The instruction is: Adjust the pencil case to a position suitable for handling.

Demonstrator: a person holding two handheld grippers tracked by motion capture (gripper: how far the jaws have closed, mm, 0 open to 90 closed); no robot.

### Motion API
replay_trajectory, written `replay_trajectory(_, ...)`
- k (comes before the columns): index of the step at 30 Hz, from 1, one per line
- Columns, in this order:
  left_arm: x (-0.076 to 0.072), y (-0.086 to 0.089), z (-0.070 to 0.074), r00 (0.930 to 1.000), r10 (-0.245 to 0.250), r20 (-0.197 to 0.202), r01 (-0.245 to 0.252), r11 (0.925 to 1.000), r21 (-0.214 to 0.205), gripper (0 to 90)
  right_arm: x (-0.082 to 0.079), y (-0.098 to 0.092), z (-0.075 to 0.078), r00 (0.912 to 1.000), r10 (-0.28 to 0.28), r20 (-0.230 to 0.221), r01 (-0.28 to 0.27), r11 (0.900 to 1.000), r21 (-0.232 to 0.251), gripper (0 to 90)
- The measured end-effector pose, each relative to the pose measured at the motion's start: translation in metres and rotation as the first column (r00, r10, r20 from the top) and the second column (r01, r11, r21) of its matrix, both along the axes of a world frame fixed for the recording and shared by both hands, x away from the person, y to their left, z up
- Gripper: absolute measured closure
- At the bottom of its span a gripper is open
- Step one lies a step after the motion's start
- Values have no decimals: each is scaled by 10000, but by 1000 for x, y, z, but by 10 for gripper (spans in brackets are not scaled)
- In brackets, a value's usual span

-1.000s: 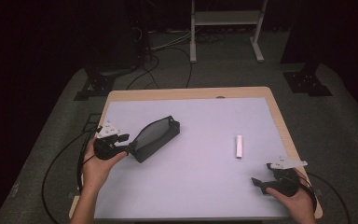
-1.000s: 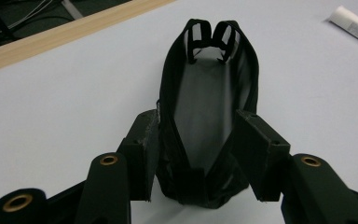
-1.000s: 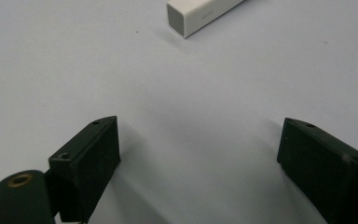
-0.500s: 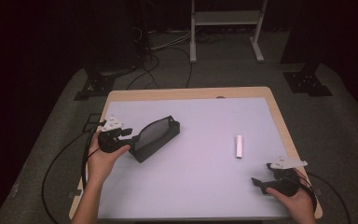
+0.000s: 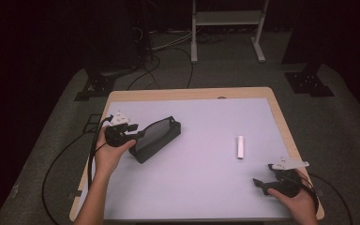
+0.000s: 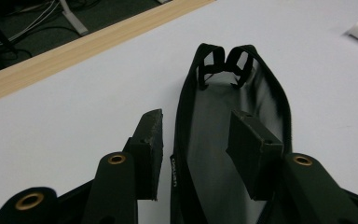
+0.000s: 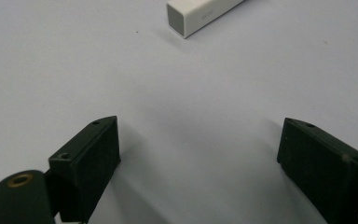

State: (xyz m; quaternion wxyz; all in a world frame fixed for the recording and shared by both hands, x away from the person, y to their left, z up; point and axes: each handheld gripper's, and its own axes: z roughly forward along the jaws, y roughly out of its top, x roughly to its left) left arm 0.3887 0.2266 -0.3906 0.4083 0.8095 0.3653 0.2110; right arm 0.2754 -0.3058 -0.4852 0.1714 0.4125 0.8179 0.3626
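Probably lab: dark room, floor cables (image 5: 168, 44), metal stand (image 5: 227, 21).

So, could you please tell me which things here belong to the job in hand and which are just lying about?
In the job:
- black pouch, lying open
- left hand-held gripper, jaws just closing astride the pouch's near wall
- white box, ahead of the open right hand-held gripper

Lying about:
- floor cables
- metal stand

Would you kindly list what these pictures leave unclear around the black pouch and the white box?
- Pouch interior: left gripper view, dark; a jaw covers part.
- Print on the white box: right gripper view, too small; top edge cuts the box.
- Left gripper jaw tips: high view, too small and dark.
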Motion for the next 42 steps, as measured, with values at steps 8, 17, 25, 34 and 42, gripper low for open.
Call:
replay_trajectory(8, 12, -7, -4, 10000, -79, 18, 78, 9998, 174, 571, 0, 0, 0, 10000, -1, -1, 1, 10000, 11, 118)
replay_trajectory(17, 24, -12, -11, 9999, -75, -67, 77, 9996, 261, 592, 0, 0, 0, 10000, 0, -1, 0, 10000, 11, 118)
replay_trajectory(25, 34, -15, -19, 9999, -132, -98, 136, 9992, 368, 630, 0, 0, 0, 10000, -2, -3, 2, 10000, 11, 118)
replay_trajectory(34, 42, -19, -27, 9989, -315, -339, 331, 9983, 474, 704, 0, 0, 0, 10000, 2, 5, -2, 10000, 9, 118)
replay_trajectory(42, 46, -19, -31, 9979, -359, -548, 385, 9981, 476, 777, 0, 0, 0, 10000, 4, 10, -4, 10000, 4, 118)
